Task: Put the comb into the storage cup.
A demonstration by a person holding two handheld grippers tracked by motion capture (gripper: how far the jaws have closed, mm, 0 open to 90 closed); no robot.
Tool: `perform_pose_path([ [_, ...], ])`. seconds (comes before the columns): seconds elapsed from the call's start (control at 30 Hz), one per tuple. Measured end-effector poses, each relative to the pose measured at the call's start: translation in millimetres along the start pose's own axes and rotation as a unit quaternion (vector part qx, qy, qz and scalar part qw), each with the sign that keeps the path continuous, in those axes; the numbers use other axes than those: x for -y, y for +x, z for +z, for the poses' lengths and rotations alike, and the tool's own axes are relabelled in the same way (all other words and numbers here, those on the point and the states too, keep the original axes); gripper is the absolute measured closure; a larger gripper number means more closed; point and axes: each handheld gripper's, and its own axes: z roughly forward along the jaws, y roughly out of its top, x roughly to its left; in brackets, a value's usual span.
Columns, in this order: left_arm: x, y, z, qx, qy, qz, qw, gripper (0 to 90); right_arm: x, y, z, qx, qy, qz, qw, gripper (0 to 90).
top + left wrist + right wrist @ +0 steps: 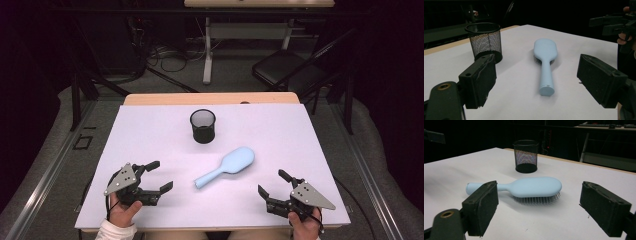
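A light blue hairbrush (226, 167) lies bristles down in the middle of the white table top (150, 135), its handle end toward the left front. Behind it stands a black mesh cup (203, 125), upright. My left gripper (160, 175) is open near the front left, jaws apart with nothing between them, and it faces the hairbrush (545, 65) and the mesh cup (484, 41). At the front right my right gripper (272, 182) is open too and holds nothing; the hairbrush (529, 187) lies a short way ahead of it, with the mesh cup (526, 156) beyond.
The table's wooden back edge (210, 98) shows behind the white top. A black chair (290, 67) and a desk leg (207, 50) stand on the floor beyond. The right gripper (614, 23) and its hand appear far off in the left gripper view.
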Motion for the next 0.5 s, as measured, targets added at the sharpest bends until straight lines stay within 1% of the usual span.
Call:
perform_pose_path([
  [0.17, -0.6, -0.2, 0.6, 0.000, -0.003, -0.004, 1.0000, 15.5, 0.6, 1.1, -0.3, 0.002, 0.003, 0.002, 1.0000, 14.3],
  [0.27, -0.5, -0.7, 1.4, 0.000, 0.001, -0.004, 1.0000, 15.5, 0.3, 1.2, 0.8, 0.003, 0.003, 0.001, 1.0000, 14.3],
  [0.3, -0.5, -1.1, 1.6, 0.002, 0.001, -0.004, 1.0000, 15.5, 0.7, 2.1, 3.8, 0.009, 0.003, -0.006, 0.9999, 14.5],
  [0.33, -0.5, -1.4, 1.4, 0.001, 0.001, -0.004, 1.0000, 15.6, 0.7, 2.9, 4.9, 0.010, 0.006, -0.008, 0.9999, 14.4],
  [0.47, 0.0, -2.2, 0.0, -0.001, 0.001, -0.003, 1.0000, 15.5, -0.8, 4.2, 8.1, 0.011, 0.007, -0.004, 0.9999, 14.4],
  [0.5, 0.0, -2.4, -1.1, -0.003, 0.005, -0.005, 1.0000, 15.5, -2.7, 5.6, 12.5, 0.030, 0.017, 0.002, 0.9994, 14.5],
])
